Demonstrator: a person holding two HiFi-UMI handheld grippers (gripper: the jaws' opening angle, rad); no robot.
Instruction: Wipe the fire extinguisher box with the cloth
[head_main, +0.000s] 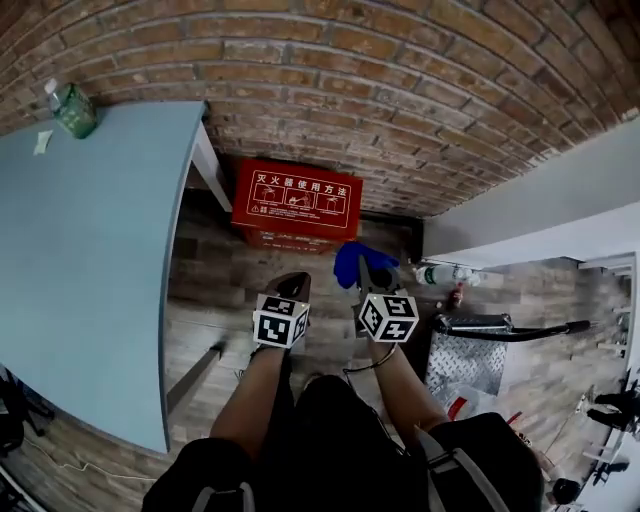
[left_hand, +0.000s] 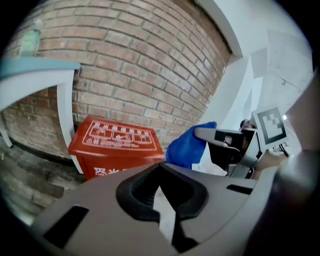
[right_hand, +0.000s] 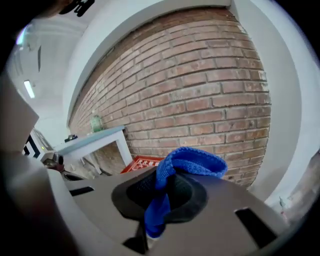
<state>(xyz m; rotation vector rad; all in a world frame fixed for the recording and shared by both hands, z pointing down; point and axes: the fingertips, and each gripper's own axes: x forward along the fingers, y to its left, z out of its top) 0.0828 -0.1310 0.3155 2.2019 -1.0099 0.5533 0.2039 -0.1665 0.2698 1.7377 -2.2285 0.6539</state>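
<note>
At the bottom centre of the head view, the person's 2 forearms reach forward, each ending in a cube with square markers. The left gripper sits just left of centre. Its own view shows the 2 jaws brought together with nothing between them, only a thin sliver of pale floor at the seam.

The right gripper is just beside it, right of centre. The head view shows only a blue cloth bunched at its tip. The right gripper view shows how it is held: the jaws are clamped on the cloth, with a strand hanging down between the pads and a loop folding over the top. The left gripper view catches this from the side, with the cloth sticking out at centre right.

Beyond both tips, apart from the cloth, the red fire extinguisher box stands on the floor against the brick wall. It is above centre in the head view, its white-printed lid facing up. The right gripper view shows only a sliver of it above the jaws, while the left gripper view shows its lid and front.

A pale blue table fills the head view's left. A green bottle stands at its far corner.
</note>
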